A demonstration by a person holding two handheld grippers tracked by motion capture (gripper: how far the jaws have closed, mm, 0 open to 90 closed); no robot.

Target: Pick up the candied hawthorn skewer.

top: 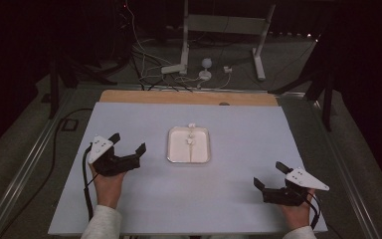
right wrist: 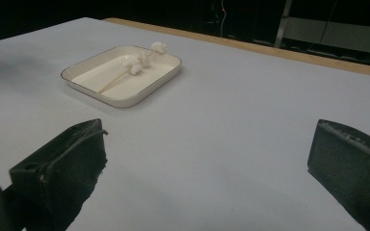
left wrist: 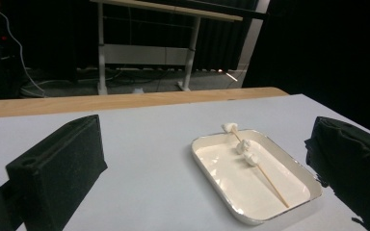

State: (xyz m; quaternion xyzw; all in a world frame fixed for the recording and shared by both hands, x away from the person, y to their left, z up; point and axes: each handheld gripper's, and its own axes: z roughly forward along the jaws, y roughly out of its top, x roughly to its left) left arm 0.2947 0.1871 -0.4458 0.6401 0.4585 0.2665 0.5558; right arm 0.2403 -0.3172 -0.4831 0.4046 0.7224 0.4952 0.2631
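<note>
A white rectangular tray point(top: 174, 149) point(left wrist: 296, 167) point(right wrist: 84, 79) lies near the middle of the pale blue table top. In it rests a thin wooden skewer point(top: 191, 144) point(left wrist: 265, 175) point(right wrist: 118, 77) with small white marshmallows point(left wrist: 246, 149) point(right wrist: 137, 61) threaded on its far end, one poking over the tray's far rim. My left gripper point(top: 127, 142) point(left wrist: 207, 163) stands open to the left of the tray, held in a hand. My right gripper point(top: 270, 175) point(right wrist: 207, 159) stands open near the front right of the table. Nothing lies between either pair of jaws.
A bare wooden strip point(top: 189, 97) runs along the table's far edge. Beyond it on the floor stand a white table frame point(top: 224, 35), cables point(top: 149, 64) and a small round object point(top: 206, 63). Metal rails point(top: 25, 169) flank the table.
</note>
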